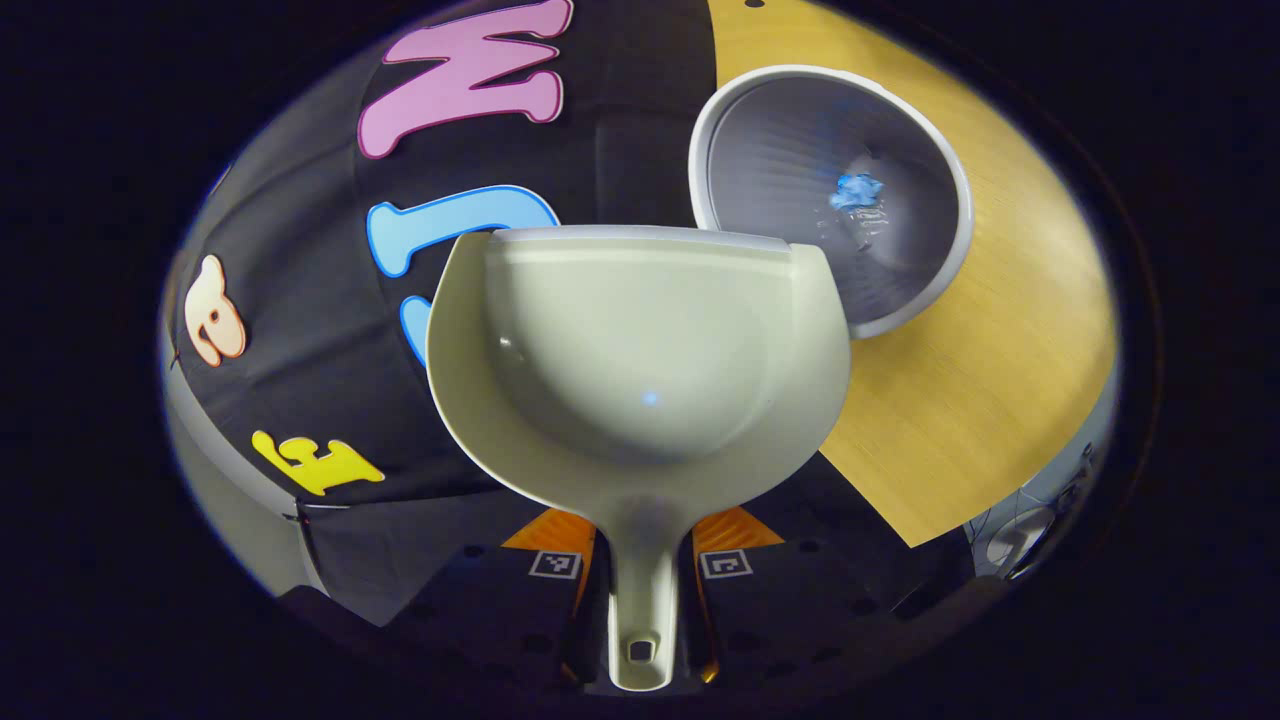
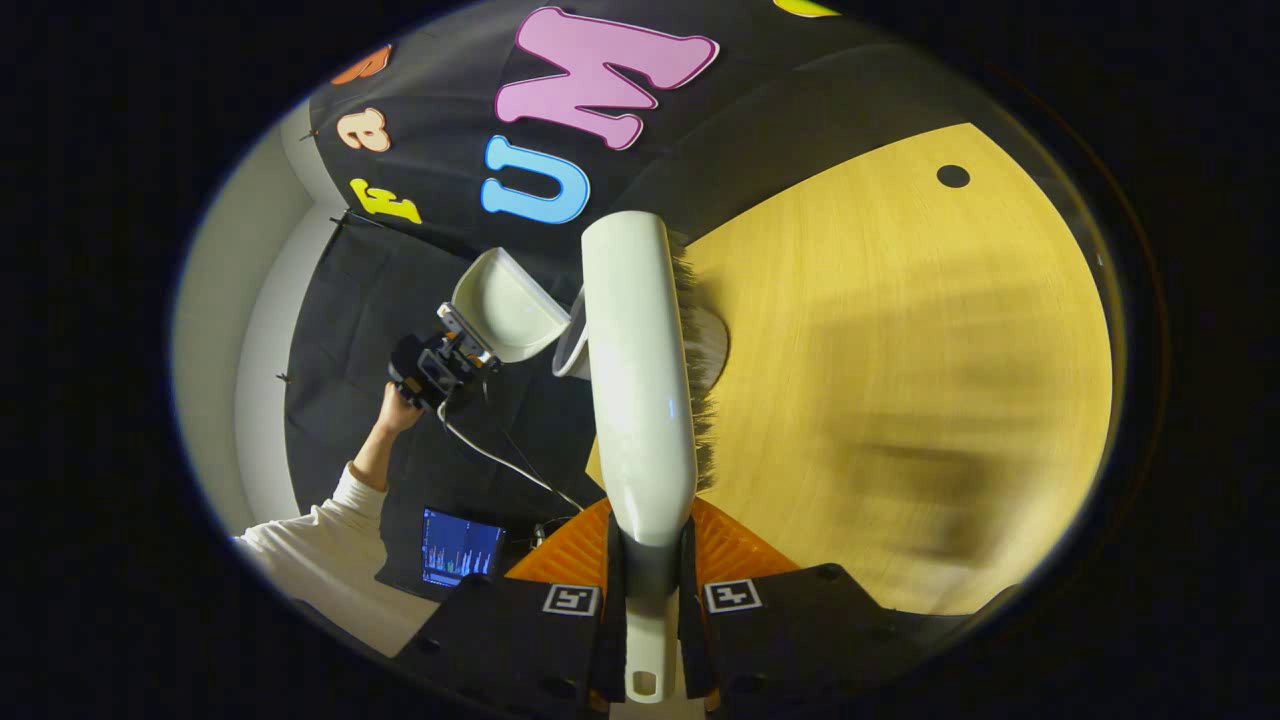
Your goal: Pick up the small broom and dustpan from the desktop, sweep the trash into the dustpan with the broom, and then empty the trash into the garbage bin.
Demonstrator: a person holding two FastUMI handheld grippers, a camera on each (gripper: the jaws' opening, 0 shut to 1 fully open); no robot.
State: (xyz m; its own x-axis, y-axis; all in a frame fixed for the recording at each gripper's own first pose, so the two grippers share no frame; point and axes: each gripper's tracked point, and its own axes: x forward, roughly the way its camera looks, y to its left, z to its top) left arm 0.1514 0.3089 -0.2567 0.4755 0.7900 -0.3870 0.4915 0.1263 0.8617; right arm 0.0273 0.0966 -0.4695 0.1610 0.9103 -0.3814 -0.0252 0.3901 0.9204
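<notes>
My left gripper (image 1: 640, 600) is shut on the handle of the pale dustpan (image 1: 640, 350), whose scoop is held up in front of me, off the table's edge; I see nothing lying in it. Just beyond it stands the white garbage bin (image 1: 955, 200) on the wooden desktop (image 1: 960, 400), with blue trash (image 1: 858, 190) and clear wrapper inside. My right gripper (image 2: 650, 600) is shut on the handle of the small broom (image 2: 635, 380), bristles pointing right over the desktop (image 2: 900, 350). In the right gripper view the dustpan (image 2: 505, 300) and left gripper (image 2: 440, 365) show further left, held by a hand.
A person's hand and white sleeve (image 2: 320, 540) hold the left gripper beside the table. A lit screen (image 2: 460, 548) sits low near the table's edge. A dark round hole (image 2: 952, 176) marks the far desktop. The bin's rim (image 2: 572, 345) peeks from behind the broom.
</notes>
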